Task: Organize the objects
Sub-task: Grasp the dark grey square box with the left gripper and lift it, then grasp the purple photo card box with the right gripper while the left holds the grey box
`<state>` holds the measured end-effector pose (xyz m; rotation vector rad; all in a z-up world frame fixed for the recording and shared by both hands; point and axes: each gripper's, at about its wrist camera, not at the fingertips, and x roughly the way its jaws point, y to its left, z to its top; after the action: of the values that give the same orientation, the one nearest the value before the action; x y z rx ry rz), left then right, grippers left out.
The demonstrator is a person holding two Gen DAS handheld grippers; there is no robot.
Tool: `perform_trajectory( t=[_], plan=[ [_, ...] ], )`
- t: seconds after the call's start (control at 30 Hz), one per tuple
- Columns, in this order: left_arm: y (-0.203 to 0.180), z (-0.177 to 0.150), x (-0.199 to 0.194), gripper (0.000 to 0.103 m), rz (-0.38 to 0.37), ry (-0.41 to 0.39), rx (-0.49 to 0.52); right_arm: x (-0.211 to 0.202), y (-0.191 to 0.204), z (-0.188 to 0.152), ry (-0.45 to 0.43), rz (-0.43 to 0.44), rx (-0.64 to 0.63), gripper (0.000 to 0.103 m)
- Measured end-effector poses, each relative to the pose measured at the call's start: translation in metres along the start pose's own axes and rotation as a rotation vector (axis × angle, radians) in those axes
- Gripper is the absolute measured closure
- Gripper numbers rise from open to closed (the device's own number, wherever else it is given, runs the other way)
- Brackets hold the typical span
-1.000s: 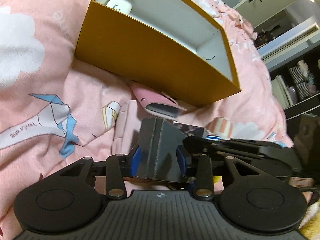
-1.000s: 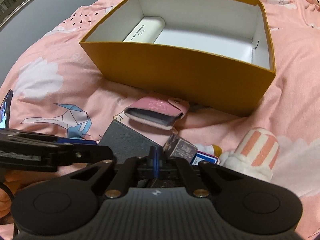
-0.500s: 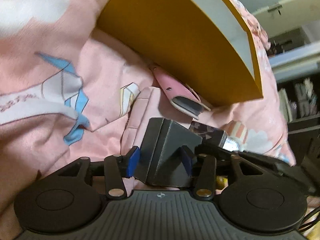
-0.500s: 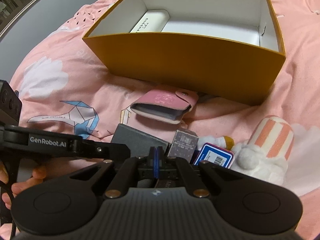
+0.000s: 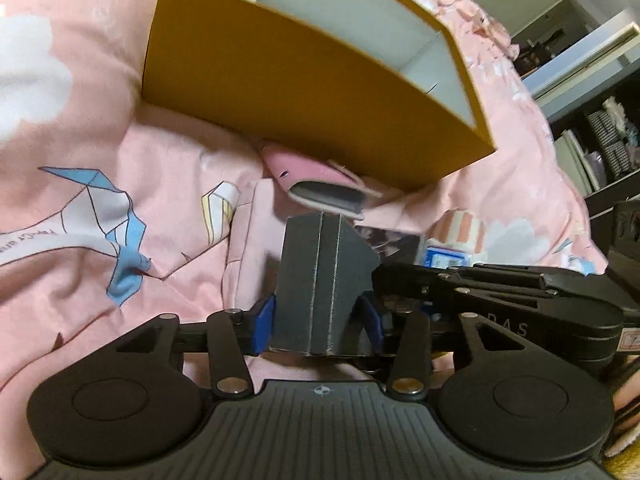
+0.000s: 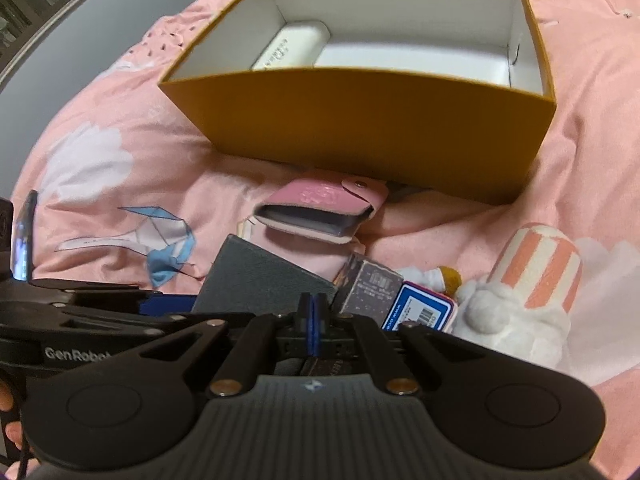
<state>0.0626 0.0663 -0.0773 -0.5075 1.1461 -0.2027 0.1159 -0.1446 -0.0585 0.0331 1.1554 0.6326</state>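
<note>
My left gripper (image 5: pixel 318 320) is shut on a dark grey box (image 5: pixel 320 276), held just above the pink bedding; the box also shows in the right wrist view (image 6: pixel 260 284). Ahead stands an open mustard-yellow box (image 5: pixel 304 96) with white inside (image 6: pixel 400 56), holding a white case (image 6: pixel 288 44). A pink card wallet (image 6: pixel 324 210) lies against its near wall. My right gripper (image 6: pixel 313 316) is shut and empty, low beside the grey box.
A small dark patterned box (image 6: pixel 370 286), a blue-and-white card (image 6: pixel 420 310) and a white plush with a pink-striped cup (image 6: pixel 536 280) lie at the right on the pink duvet (image 5: pixel 100 160). Shelves and furniture (image 5: pixel 600 140) stand beyond the bed.
My left gripper, still holding the grey box, tilted down and then back up toward the yellow box. The right gripper has moved slightly closer to the objects.
</note>
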Motion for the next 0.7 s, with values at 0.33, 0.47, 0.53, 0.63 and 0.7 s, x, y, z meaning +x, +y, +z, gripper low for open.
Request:
perform_trajectory(
  t=[0.33,0.47,0.53,0.63,0.7],
  plan=[
    [-0.024,0.003,-0.032,0.06,0.076,-0.156,0.106,-0.033,-0.007,0.002,-0.094,-0.09,0.019,0.052],
    [-0.025,0.006,-0.029,0.06,0.086,-0.169,0.108,-0.017,-0.019,0.007,-0.047,-0.097,0.062,0.052],
    [-0.023,0.007,-0.025,0.06,0.086,-0.164,0.1,-0.013,-0.018,0.008,-0.045,-0.1,0.05,0.052],
    [-0.02,0.006,-0.026,0.06,0.077,-0.168,0.094,-0.008,-0.016,0.01,-0.038,-0.107,0.034,0.053],
    [-0.02,0.006,-0.027,0.06,0.075,-0.174,0.095,-0.004,-0.015,0.008,-0.024,-0.115,0.041,0.065]
  ],
)
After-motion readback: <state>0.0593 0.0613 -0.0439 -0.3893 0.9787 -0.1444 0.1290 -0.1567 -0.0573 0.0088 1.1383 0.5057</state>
